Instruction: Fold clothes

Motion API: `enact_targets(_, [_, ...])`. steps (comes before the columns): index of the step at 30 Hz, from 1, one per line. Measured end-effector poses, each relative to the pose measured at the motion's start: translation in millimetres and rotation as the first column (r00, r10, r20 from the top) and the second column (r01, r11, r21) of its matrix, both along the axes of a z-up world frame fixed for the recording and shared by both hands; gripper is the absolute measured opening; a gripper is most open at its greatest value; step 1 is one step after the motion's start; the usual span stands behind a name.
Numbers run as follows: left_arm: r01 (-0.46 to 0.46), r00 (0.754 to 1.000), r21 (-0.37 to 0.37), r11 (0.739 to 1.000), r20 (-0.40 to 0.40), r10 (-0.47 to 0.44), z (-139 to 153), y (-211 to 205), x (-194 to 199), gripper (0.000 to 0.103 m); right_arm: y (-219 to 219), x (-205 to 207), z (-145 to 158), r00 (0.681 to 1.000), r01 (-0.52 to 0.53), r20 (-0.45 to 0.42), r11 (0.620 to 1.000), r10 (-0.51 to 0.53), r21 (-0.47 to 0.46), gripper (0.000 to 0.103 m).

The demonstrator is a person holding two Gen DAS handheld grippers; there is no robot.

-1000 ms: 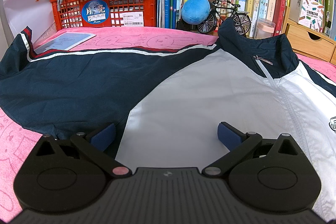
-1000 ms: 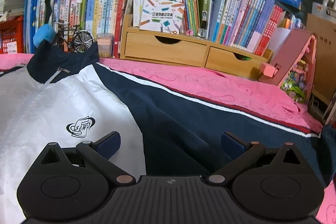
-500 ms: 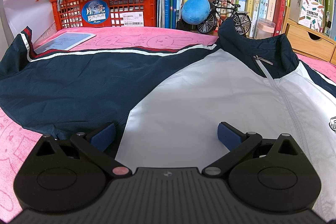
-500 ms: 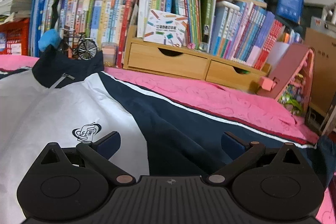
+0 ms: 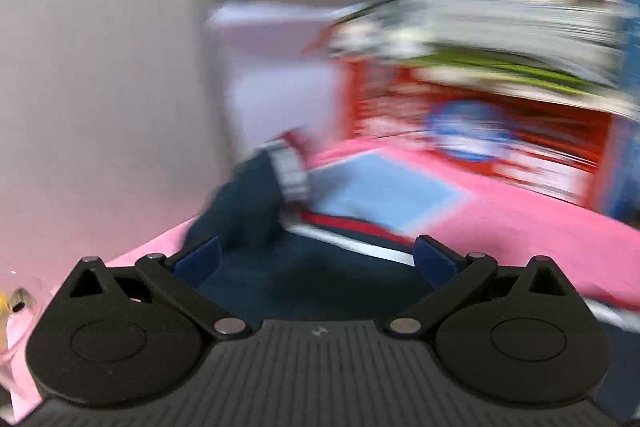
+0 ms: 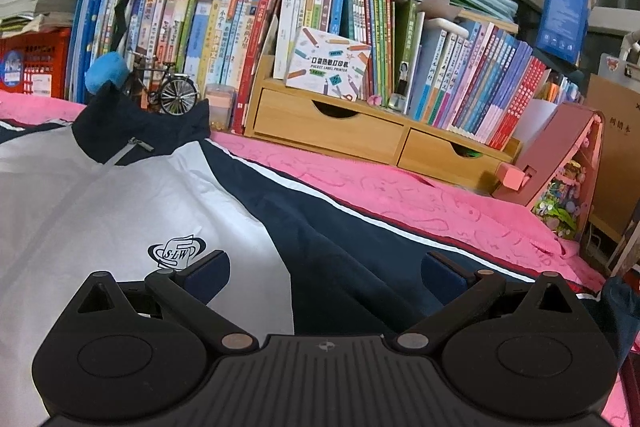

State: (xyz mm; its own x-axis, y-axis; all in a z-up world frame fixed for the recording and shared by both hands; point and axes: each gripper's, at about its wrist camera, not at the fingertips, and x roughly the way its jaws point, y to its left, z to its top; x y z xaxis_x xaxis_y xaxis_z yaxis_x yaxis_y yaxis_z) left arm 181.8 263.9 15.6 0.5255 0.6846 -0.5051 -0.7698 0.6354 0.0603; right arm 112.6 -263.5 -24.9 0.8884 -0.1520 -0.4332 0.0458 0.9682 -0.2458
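A navy and white zip jacket [image 6: 160,203] lies flat on a pink cover, collar toward the books, a logo on its white chest. Its navy right sleeve [image 6: 360,239] runs off to the right. My right gripper [image 6: 324,267] hovers open above the seam between white chest and navy sleeve, holding nothing. The left wrist view is blurred by motion. There my left gripper [image 5: 316,259] stands open over the navy left sleeve [image 5: 304,279], whose striped cuff [image 5: 290,171] lies just ahead by the wall.
A red crate [image 5: 500,131] under stacked papers and a blue sheet [image 5: 384,187] sit beyond the left cuff, beside a pale wall [image 5: 100,67]. Books, a wooden drawer unit [image 6: 360,131], a toy bicycle [image 6: 168,87] and a pink toy house [image 6: 560,179] line the back.
My left gripper has swung fast to the left, from the white chest out to the sleeve end near the cuff. The right gripper rose and tilted slightly; the jacket lies unmoved.
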Motion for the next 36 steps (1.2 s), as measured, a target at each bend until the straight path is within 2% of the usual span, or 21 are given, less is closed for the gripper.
enact_targets(1, [-0.063,0.998,-0.029,0.998,-0.013,0.063,-5.8,17.4,6.6,0.103,0.7,0.6,-0.3,1.0,-0.001,-0.004,1.0,0.001,-0.004,0.103])
enact_targets(3, [-0.134,0.99,-0.083,0.987,-0.05,0.131,-17.5,46.1,20.7,0.103,2.9,1.8,-1.3,1.0,-0.003,-0.012,1.0,0.003,-0.016,0.103])
enact_targets(7, [-0.136,0.988,-0.173,0.975,-0.09,0.122,-38.3,79.7,46.9,0.103,10.7,4.4,-4.2,0.999,-0.013,-0.033,0.998,0.011,-0.058,0.103])
enact_targets(9, [-0.127,0.991,-0.177,0.976,-0.068,0.117,-40.5,82.8,52.6,0.103,16.7,6.1,-6.5,0.999,-0.019,-0.046,0.995,0.015,-0.094,0.103])
enact_targets(10, [-0.09,0.995,-0.175,0.98,-0.052,0.082,-38.6,77.0,53.2,0.097,19.7,6.8,-7.6,0.999,-0.023,-0.052,0.993,0.018,-0.113,0.103])
enact_targets(11, [-0.049,0.998,-0.172,0.984,-0.035,0.044,-36.4,70.5,53.7,0.083,23.6,7.0,-9.0,0.998,-0.032,-0.057,0.99,0.024,-0.134,0.103])
enact_targets(12, [0.042,0.999,-0.139,0.989,-0.001,-0.042,-31.8,54.5,51.9,0.083,26.9,6.7,-10.3,0.998,-0.039,-0.058,0.987,0.03,-0.153,0.103])
enact_targets(13, [0.163,0.987,-0.078,0.983,0.017,-0.162,-27.7,35.5,47.1,0.083,30.2,6.3,-11.5,0.998,-0.046,-0.06,0.984,0.036,-0.171,0.103])
enact_targets(14, [0.284,0.959,-0.013,0.959,0.026,-0.284,-23.6,16.2,42.1,0.087,33.1,5.7,-12.6,0.998,-0.05,-0.057,0.981,0.04,-0.189,0.103])
enact_targets(15, [0.4,0.916,0.052,0.915,0.026,-0.401,-19.6,-3.1,37.0,0.092,36.0,5.1,-13.6,0.998,-0.054,-0.055,0.977,0.044,-0.206,0.103])
enact_targets(16, [0.514,0.856,0.066,0.855,0.017,-0.516,-17.5,-18.4,32.8,0.103,38.9,4.5,-14.7,0.997,-0.059,-0.053,0.973,0.048,-0.223,0.103])
enact_targets(17, [0.599,0.8,0.064,0.798,-0.006,-0.6,-15.3,-32.7,30.5,0.103,41.8,3.9,-15.7,0.997,-0.063,-0.051,0.969,0.052,-0.24,0.103])
enact_targets(19, [0.616,0.787,0.104,0.781,-0.087,-0.61,-16.5,-54.6,28.3,0.103,46.4,3.0,-17.3,0.997,-0.07,-0.046,0.961,0.06,-0.267,0.103])
enact_targets(20, [0.589,0.808,0.129,0.798,-0.112,-0.578,-17.4,-58.6,28.8,0.103,47.3,2.6,-17.4,0.997,-0.072,-0.045,0.96,0.062,-0.272,0.103])
enact_targets(22, [0.503,0.864,0.138,0.853,-0.101,-0.493,-17.1,-50.0,30.5,0.103,48.8,1.8,-17.7,0.997,-0.076,-0.043,0.956,0.067,-0.282,0.103])
enact_targets(25, [0.324,0.946,0.083,0.942,-0.054,-0.32,-16.2,-16.1,35.0,0.103,46.8,2.5,-16.6,0.997,-0.074,-0.045,0.959,0.064,-0.272,0.103])
enact_targets(27, [0.2,0.979,0.037,0.979,-0.036,-0.199,-18.1,10.7,39.1,0.103,45.4,3.4,-15.8,0.997,-0.071,-0.05,0.962,0.06,-0.262,0.103])
enact_targets(30, [0.119,0.992,-0.137,0.983,-0.036,-0.125,-30.4,41.9,43.1,0.103,43.9,4.8,-15.8,0.996,-0.072,-0.061,0.965,0.059,-0.252,0.103])
enact_targets(32, [0.124,0.992,-0.194,0.973,0.006,-0.125,-26.6,42.5,34.1,0.103,42.9,5.4,-15.7,0.996,-0.072,-0.066,0.967,0.058,-0.246,0.103])
enact_targets(33, [0.155,0.988,-0.18,0.971,0.015,-0.154,-23.8,35.4,30.1,0.103,42.5,5.6,-15.5,0.996,-0.072,-0.067,0.967,0.058,-0.243,0.103])
enact_targets(36, [0.243,0.969,-0.079,0.967,-0.015,-0.245,-9.4,-0.3,16.9,0.103,37.2,4.9,-13.0,0.997,-0.067,-0.06,0.976,0.055,-0.21,0.103])
